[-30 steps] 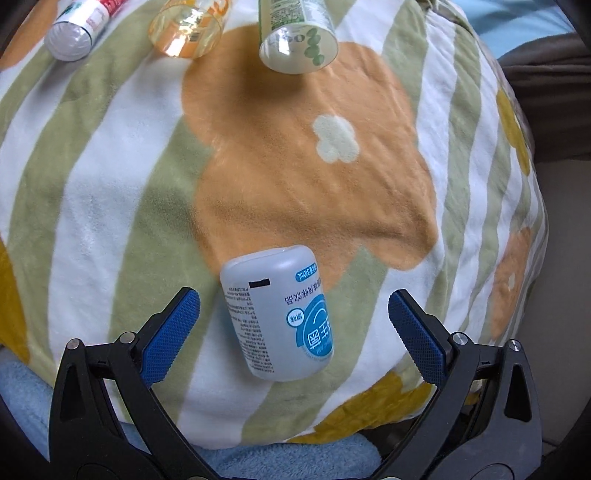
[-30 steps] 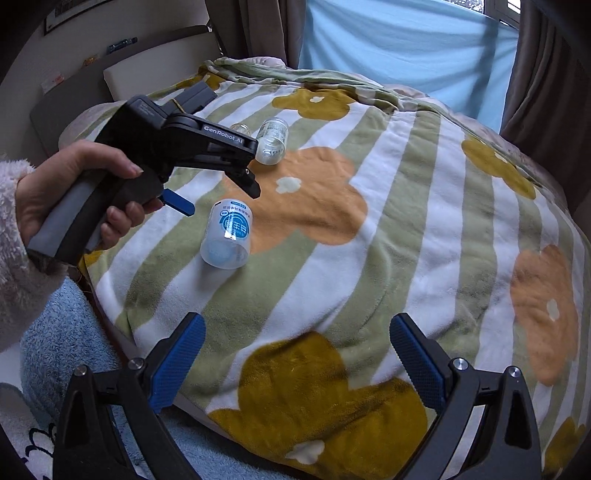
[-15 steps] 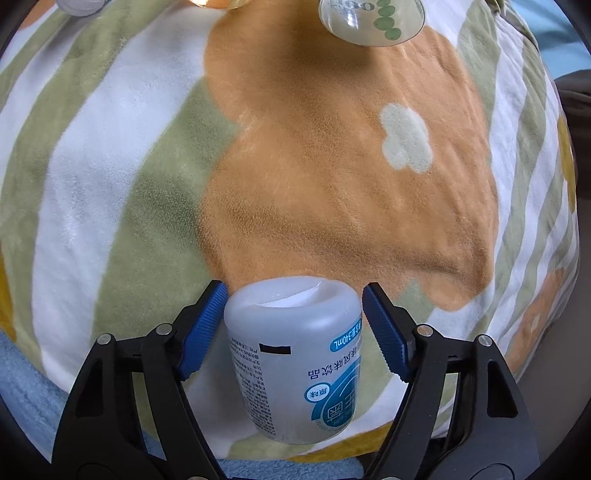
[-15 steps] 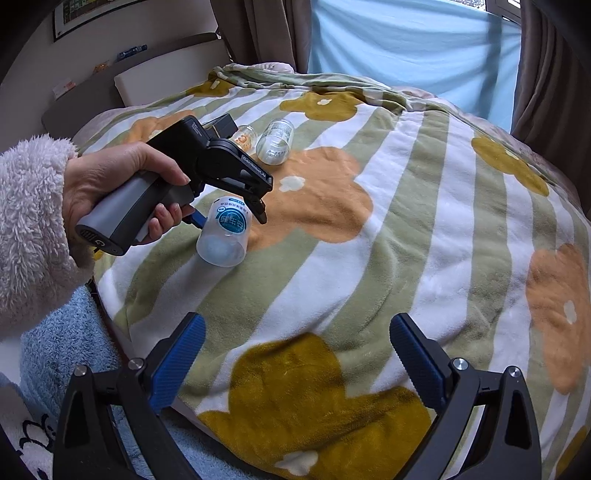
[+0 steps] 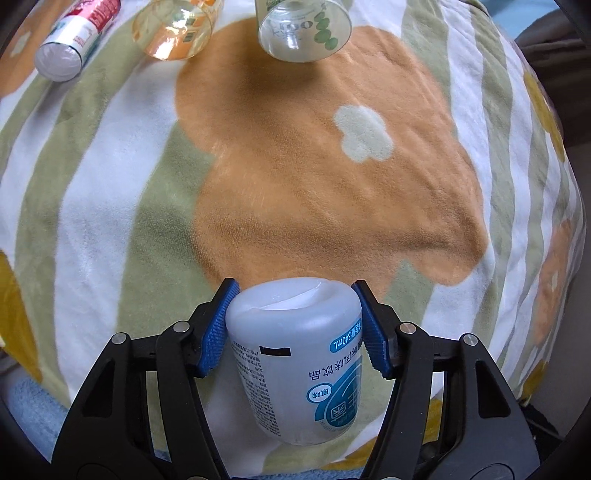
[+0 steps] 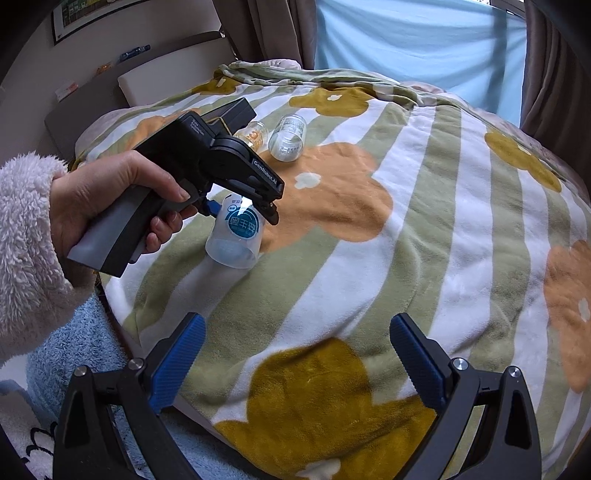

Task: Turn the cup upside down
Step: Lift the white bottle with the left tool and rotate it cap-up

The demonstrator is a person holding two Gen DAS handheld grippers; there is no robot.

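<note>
On the striped, flower-patterned blanket (image 5: 280, 177), near its front edge, the translucent white cup (image 5: 295, 354) lay on its side with its closed base toward the bed's middle and its open mouth toward the edge. The left gripper (image 5: 295, 325) was clamped across the cup near its base, a blue pad (image 5: 216, 332) pressed to each flank. In the right wrist view the same gripper (image 6: 236, 206), gripped by a hand (image 6: 110, 199) in a fluffy pale sleeve (image 6: 26, 236), sat over the cup (image 6: 238, 236), whose blue round label faced upward and whose mouth rim showed toward the viewer. The right gripper (image 6: 297, 354) hung above the blanket's near edge, well apart from the cup, its fingers spread wide with nothing between them. At the far side of the orange flower lay three more containers on their sides: a clear jar with green dots (image 5: 304, 29), an amber-tinted jar (image 5: 177, 29) and a red-and-white bottle (image 5: 74, 44). Curtains (image 6: 417, 44) hung behind the bed.
</note>
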